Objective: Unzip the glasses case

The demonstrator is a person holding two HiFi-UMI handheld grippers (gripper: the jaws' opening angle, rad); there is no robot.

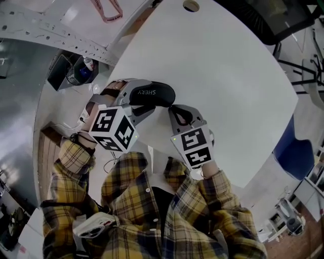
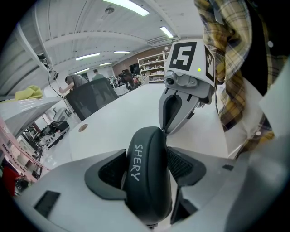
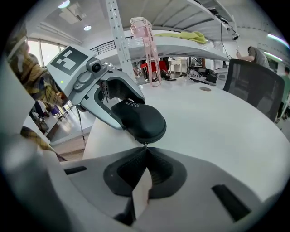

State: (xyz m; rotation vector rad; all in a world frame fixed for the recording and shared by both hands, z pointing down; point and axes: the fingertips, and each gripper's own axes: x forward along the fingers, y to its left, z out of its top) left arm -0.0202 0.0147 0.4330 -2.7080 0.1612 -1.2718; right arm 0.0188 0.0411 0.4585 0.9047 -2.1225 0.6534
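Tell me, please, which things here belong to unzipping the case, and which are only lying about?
For the job:
black glasses case, held in the left gripper
its zipper pull, pinched by the right gripper

Lying about:
pink bottle
office chair
yellow cloth on a shelf

Bright ceiling strip lights (image 2: pixel 129 7); fisheye warp, dark vignetted corners; soft shadows.

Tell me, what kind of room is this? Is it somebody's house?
Probably not a house. It looks like a big office or workshop: a wide white table, a black office chair, stocked shelves at the far wall, and long strip lights on the ceiling.
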